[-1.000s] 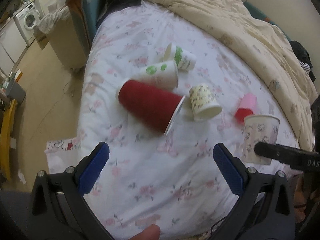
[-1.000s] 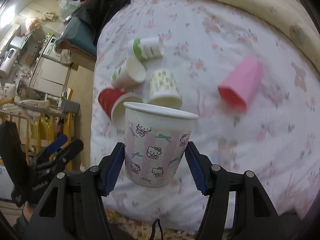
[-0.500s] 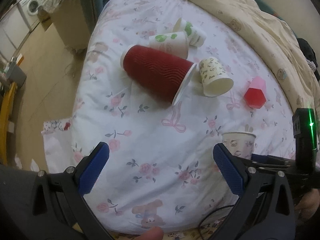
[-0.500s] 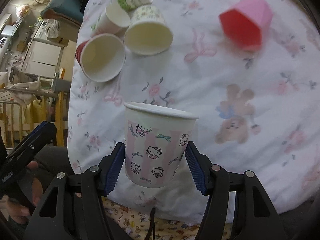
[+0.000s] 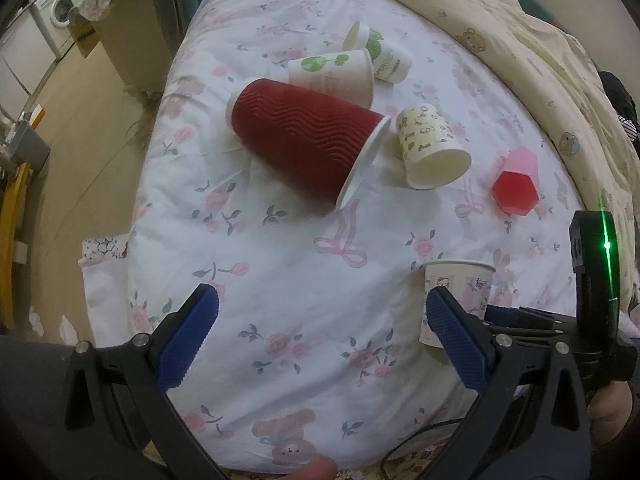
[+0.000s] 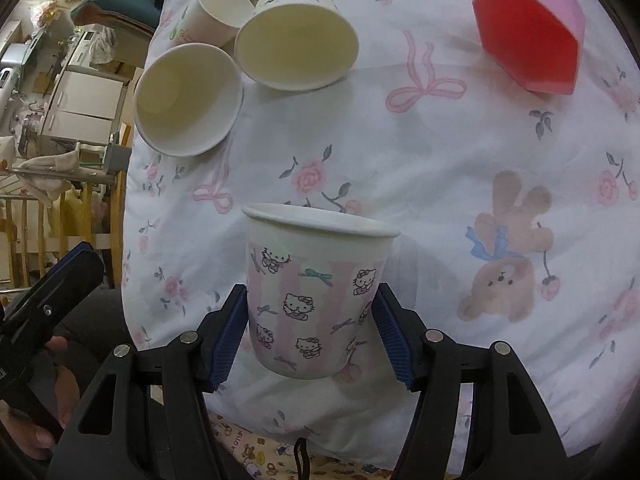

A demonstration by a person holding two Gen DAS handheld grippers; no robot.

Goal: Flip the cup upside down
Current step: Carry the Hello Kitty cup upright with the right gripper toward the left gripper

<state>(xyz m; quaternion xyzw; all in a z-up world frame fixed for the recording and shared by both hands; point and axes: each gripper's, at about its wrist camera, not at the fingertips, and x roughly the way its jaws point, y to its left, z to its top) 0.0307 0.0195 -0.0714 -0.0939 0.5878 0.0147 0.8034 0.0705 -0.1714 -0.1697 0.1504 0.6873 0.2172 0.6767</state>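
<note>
My right gripper is shut on a pink-striped Hello Kitty paper cup, held upright with its mouth up, just above the near edge of the bed. The same cup shows at the lower right in the left wrist view, partly behind my left finger. My left gripper is open and empty above the floral sheet, to the left of the cup.
Several cups lie on their sides further back: a big red ribbed cup, a cream patterned cup, two white cups with green print, and a pink faceted cup. A beige quilt covers the far right. The floor drops off on the left.
My right gripper has carried the Hello Kitty cup down and toward the near edge of the bed. My left gripper has drawn back toward the near edge, still open.
</note>
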